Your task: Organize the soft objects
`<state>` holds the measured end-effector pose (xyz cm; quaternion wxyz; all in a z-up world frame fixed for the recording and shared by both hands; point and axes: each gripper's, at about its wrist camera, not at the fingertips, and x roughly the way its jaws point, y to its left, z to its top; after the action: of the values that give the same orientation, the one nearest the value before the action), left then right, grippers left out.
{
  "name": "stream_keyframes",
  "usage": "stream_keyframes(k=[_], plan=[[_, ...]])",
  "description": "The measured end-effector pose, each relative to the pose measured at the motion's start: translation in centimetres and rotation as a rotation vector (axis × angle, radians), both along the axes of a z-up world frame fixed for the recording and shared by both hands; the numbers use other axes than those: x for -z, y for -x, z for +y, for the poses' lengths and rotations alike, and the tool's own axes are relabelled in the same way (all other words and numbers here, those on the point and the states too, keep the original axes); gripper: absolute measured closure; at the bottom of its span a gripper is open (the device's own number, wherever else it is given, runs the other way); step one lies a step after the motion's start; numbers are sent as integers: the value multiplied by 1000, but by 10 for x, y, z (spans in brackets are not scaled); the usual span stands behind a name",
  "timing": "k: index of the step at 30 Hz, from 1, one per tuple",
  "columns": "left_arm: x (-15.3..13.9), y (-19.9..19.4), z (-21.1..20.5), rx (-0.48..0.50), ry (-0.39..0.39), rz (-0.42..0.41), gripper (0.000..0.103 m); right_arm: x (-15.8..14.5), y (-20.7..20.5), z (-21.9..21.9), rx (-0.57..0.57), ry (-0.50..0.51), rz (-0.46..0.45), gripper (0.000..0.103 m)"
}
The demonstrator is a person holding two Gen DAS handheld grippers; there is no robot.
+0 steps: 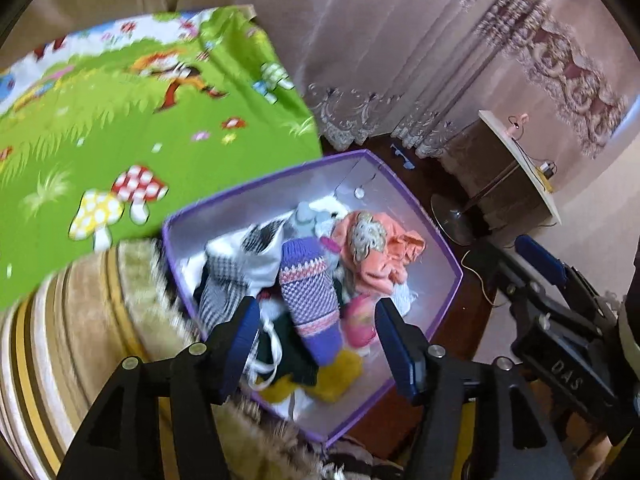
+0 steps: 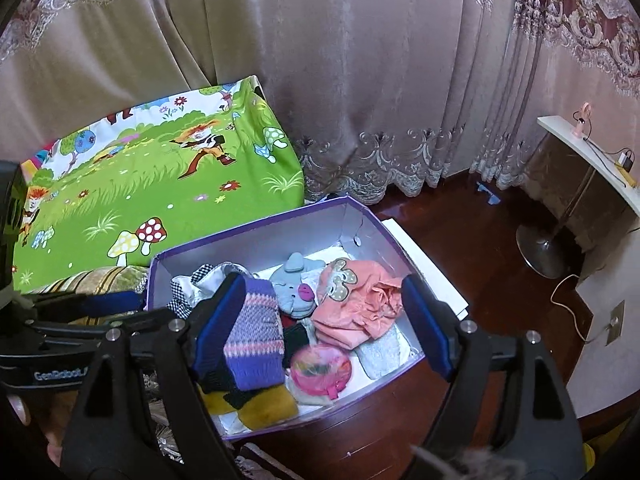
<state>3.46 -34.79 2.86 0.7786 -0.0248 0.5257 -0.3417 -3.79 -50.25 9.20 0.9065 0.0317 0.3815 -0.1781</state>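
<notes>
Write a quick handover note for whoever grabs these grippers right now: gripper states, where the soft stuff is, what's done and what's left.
Left gripper: jaws open, nothing held, above the purple box.
Right gripper: jaws open, empty, also over the box.
In the box: purple knit piece, grey plush, orange garment, pink toy, checkered cloth, yellow item.
Done: these soft things are boxed.
Left: none visible outside; check around the green mat.

Home, prob. a bedroom/living rm: floor-length embroidered curtains (image 2: 360, 80), dark wood floor (image 2: 460, 248), kids' cartoon-print cloth (image 2: 160, 184), wall socket (image 2: 615, 317).
</notes>
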Motion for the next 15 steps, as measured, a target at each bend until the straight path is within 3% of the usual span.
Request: stream_keyframes(k=[4,6,10,15], plan=[[4,11,23,-25,44,67,40,2,7,10,-3,11,14,18],[6,18,33,-39,52,84,32,4,10,15,-12,17,25,18],[4,33,43,-22,32,34,31,6,20,28,-17,30,41,18],[8,42,39,29,18,11,20,7,34,34,3,9,57,18]])
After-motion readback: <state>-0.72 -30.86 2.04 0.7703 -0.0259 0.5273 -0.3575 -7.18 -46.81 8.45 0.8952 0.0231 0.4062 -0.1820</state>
